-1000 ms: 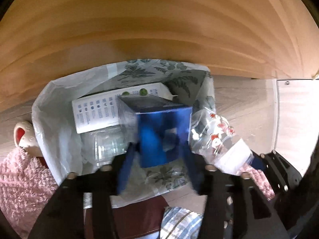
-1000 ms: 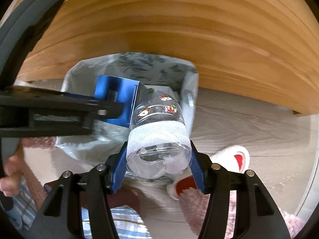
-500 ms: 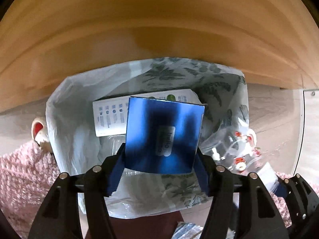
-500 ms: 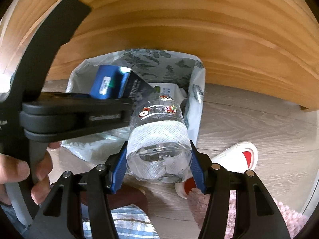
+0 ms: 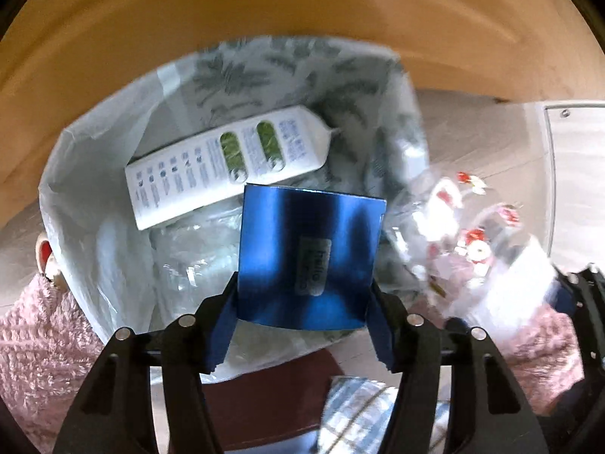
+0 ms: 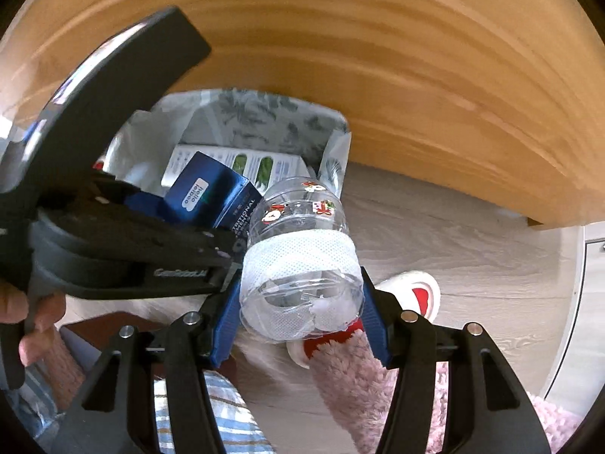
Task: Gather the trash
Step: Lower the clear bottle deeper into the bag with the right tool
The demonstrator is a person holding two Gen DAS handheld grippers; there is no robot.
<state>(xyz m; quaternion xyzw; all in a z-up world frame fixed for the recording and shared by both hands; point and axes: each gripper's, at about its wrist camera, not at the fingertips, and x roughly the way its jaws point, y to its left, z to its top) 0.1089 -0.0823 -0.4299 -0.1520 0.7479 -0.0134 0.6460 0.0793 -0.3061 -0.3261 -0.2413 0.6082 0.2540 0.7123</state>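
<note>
A shiny blue box (image 5: 308, 259) is clamped between the pads of my left gripper (image 5: 302, 325), held over the open mouth of a white plastic trash bag (image 5: 90, 204). A white carton (image 5: 227, 168) with green ovals and clear plastic wrap lie inside the bag. My right gripper (image 6: 300, 314) is shut on a clear plastic bottle (image 6: 298, 261) with a white mesh sleeve and small red stickers, just right of the bag (image 6: 332, 151). The blue box (image 6: 211, 196) and left gripper show in the right wrist view; the bottle (image 5: 472, 249) shows blurred in the left wrist view.
A light wooden panel (image 6: 378, 56) rises right behind the bag. Pale wood-look floor (image 6: 472, 242) lies to the right. Pink fluffy slippers (image 6: 363, 374) and a white-and-red shoe (image 6: 412, 295) are close below. A hand (image 6: 26, 325) grips the left tool. A white door (image 5: 574, 174) stands right.
My left gripper has carried the blue box closer over the bag's mouth. The right gripper with the bottle has come nearer the bag's right rim.
</note>
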